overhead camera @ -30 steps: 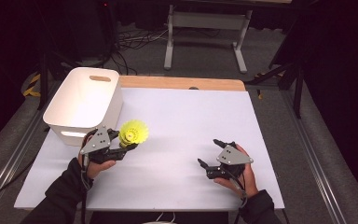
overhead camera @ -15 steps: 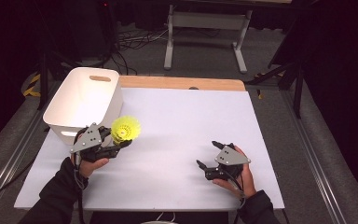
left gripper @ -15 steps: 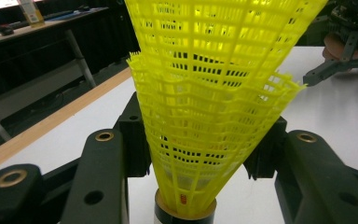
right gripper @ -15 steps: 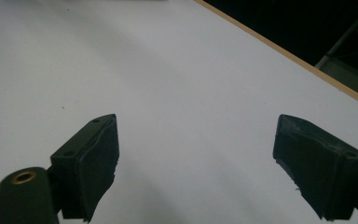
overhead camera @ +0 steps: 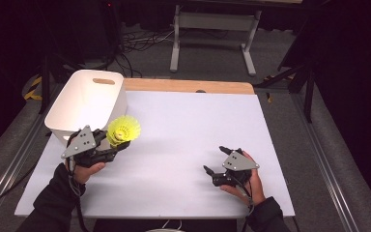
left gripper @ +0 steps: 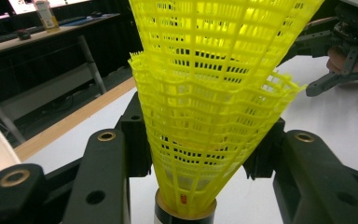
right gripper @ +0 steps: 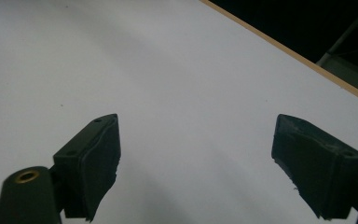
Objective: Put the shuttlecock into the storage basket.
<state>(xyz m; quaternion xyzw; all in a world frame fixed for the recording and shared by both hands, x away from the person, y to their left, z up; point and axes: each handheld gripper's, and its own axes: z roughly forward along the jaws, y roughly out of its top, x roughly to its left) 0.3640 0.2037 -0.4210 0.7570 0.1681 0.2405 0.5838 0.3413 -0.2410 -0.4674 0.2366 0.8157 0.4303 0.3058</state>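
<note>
At left of the high view, just right of the smooth white plastic bin (overhead camera: 88, 104), my left gripper (overhead camera: 107, 151) clamps a yellow mesh shuttlecock (overhead camera: 123, 130) low on its flared cone, dark-banded cork base toward my hand, open skirt pointing up-right. Lower right, my right gripper (overhead camera: 213, 160) rests spread wide, holding nothing, on the white table (overhead camera: 183, 125)

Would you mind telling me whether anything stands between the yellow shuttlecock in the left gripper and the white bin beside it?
Nothing visible does. The left gripper holds the shuttlecock right by the bin's near corner, with just the bin wall to clear.
</note>
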